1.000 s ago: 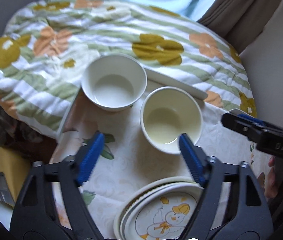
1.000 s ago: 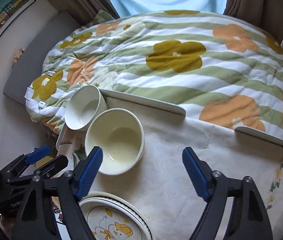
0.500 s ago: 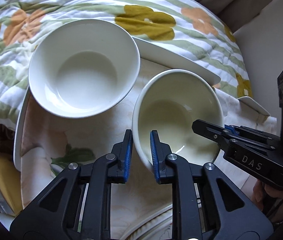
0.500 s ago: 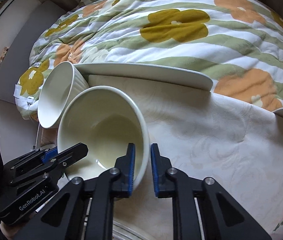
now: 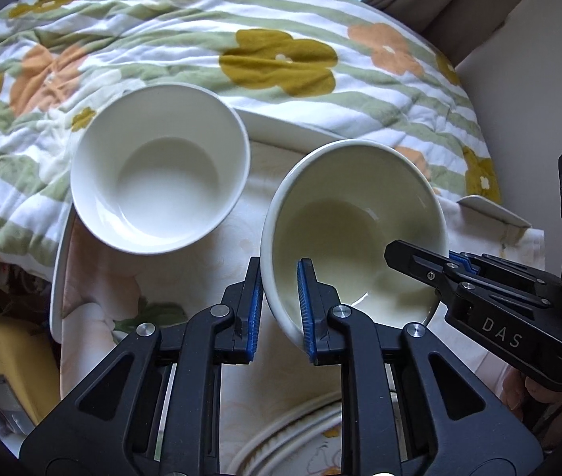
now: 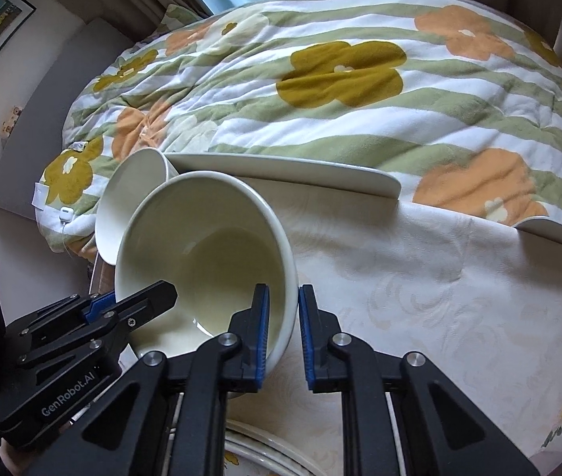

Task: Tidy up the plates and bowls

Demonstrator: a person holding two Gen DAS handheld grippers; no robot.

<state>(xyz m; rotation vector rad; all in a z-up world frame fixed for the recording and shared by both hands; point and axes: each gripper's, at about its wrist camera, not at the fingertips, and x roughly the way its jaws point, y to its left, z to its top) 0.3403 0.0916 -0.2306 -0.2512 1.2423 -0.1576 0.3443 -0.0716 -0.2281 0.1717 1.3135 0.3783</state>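
Note:
A cream bowl sits tipped on the cloth-covered table, held from both sides. My left gripper is shut on its near left rim, one blue pad inside the wall and one outside. My right gripper is shut on the opposite rim in the same way. Each gripper also shows in the other's view: the right gripper and the left gripper. A white bowl stands upright just left of the cream one, near the table's far left corner.
A stack of plates with a duck picture lies at the near edge under the grippers. A floral quilt spreads beyond the table's far rim. A hand holds the right gripper. Bare cloth lies to the right.
Both grippers stood open above the table a second ago. They have come down and closed on opposite sides of the cream bowl's rim, and the bowl now looks tipped.

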